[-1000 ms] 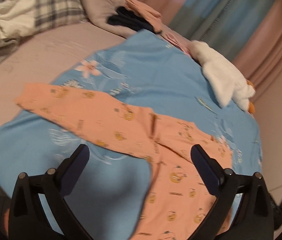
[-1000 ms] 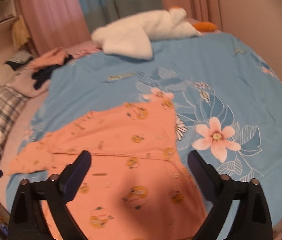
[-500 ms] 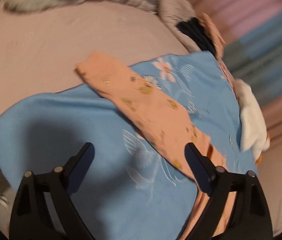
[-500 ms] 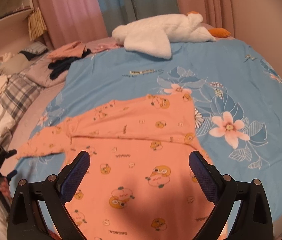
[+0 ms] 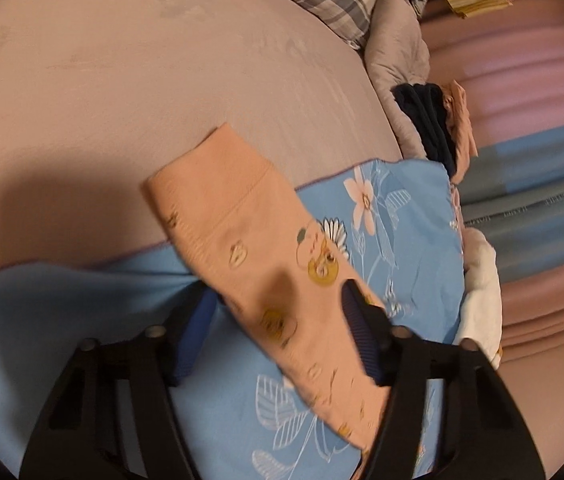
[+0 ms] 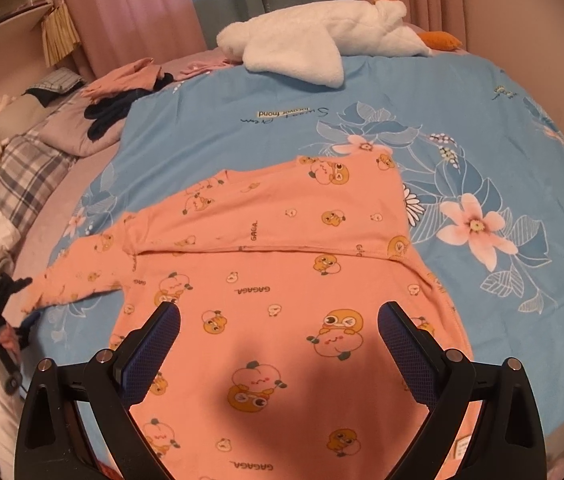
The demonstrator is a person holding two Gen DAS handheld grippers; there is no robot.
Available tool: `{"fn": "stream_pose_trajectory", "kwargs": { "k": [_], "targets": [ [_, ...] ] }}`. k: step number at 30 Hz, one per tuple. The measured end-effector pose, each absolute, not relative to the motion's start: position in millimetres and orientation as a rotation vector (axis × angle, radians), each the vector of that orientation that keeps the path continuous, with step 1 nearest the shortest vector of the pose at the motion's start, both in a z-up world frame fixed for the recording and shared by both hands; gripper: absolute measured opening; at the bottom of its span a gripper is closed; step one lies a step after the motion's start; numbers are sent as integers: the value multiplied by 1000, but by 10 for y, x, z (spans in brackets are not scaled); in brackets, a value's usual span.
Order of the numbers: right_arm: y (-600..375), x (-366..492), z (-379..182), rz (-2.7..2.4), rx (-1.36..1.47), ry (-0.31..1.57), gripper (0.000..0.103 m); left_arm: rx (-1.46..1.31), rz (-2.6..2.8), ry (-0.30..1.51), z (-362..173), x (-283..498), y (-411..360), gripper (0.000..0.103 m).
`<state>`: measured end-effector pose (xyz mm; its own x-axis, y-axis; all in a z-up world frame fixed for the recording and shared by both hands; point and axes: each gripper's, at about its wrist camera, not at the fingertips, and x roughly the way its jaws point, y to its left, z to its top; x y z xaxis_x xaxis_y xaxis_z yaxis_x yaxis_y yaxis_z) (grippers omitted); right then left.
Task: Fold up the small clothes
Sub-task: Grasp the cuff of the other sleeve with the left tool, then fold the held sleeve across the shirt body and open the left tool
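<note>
A: Left gripper (image 5: 277, 320) is at the sleeve (image 5: 241, 240) of the peach shirt (image 6: 282, 300). Its jaws have just been closing, now half-narrowed, sleeve between them; pad contact unclear.

B: Sleeve axis?

A: Runs up-left from the jaws, cuff past the blue sheet (image 5: 61, 320) edge. Shirt body lies flat further right.

B: Right gripper (image 6: 279, 344)?

A: Jaws wide over the shirt body, holding nothing. Left hand is nearer the sleeve, so I judge it makes the fold.

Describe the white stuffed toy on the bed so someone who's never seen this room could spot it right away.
Start at the blue floral sheet covering the bed and follow it to its far edge by the curtains. The plush goose lies there on its side, the only fluffy white thing on the sheet, with an orange beak.
</note>
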<state>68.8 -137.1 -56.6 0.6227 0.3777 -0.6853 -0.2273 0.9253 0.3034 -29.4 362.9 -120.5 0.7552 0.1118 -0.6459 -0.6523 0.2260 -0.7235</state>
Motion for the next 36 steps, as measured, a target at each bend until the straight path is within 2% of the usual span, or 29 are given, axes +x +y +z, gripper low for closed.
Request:
{"fn": "stream_pose_trajectory", "kwargs": {
  "k": [1, 3, 5, 15, 27, 36],
  "targets": [
    [-1364, 701, -576, 347, 194, 835, 98, -1238, 574, 525, -1206, -262, 3645, 45],
    [-1350, 727, -591, 343, 192, 845, 98, -1225, 594, 521, -1203, -236, 3661, 18],
    [-1344, 739, -593, 345, 191, 850, 98, -1213, 607, 536, -1206, -209, 3668, 2],
    [-1454, 751, -598, 343, 222, 843, 98, -1026, 576, 509, -689, 121, 3380, 1],
    [-1679, 734, -591, 313, 288, 822, 98, -831, 329, 538, -92, 733, 2613, 1],
    [-1799, 747, -622, 301, 312, 815, 98, -673, 147, 623, -27, 1172, 1857, 1]
  ]
}}
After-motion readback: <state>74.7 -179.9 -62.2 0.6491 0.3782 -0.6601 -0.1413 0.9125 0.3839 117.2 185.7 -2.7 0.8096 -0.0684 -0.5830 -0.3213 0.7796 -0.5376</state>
